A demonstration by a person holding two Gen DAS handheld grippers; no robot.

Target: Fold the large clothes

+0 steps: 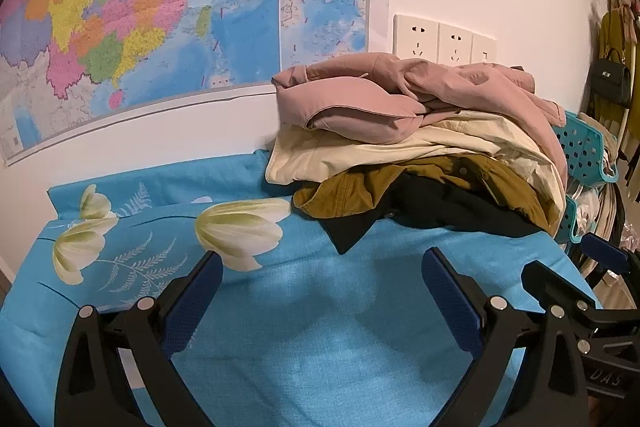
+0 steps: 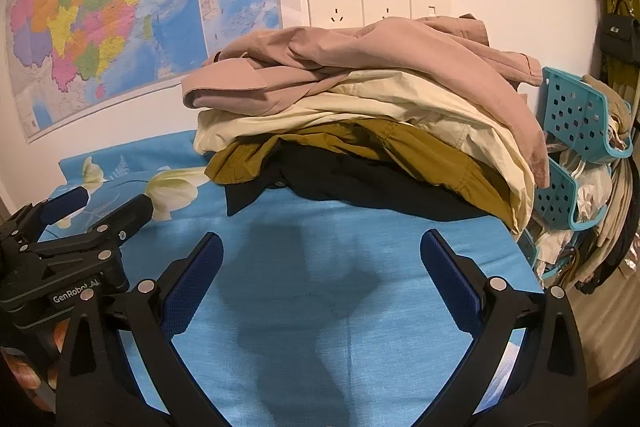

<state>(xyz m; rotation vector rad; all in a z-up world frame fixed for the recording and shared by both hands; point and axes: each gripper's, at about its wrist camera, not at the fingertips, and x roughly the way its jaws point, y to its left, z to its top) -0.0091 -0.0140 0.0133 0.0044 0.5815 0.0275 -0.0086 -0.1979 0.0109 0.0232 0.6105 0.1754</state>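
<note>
A pile of clothes lies at the far right of the table: a pink garment (image 1: 400,99) (image 2: 360,55) on top, a cream one (image 1: 400,151) (image 2: 360,111) under it, then a mustard one (image 1: 380,187) (image 2: 360,143) and a black one (image 1: 420,211) (image 2: 360,179) at the bottom. My left gripper (image 1: 322,267) is open and empty above the blue cloth, short of the pile. My right gripper (image 2: 322,247) is open and empty, close in front of the black garment. The left gripper also shows at the left of the right wrist view (image 2: 116,203).
A blue floral cloth (image 1: 300,327) (image 2: 320,307) covers the table. A map (image 1: 160,7) and wall sockets (image 1: 440,39) are on the wall behind. Turquoise perforated baskets (image 2: 580,115) with laundry stand past the table's right edge. A black handbag (image 1: 610,79) hangs at the right.
</note>
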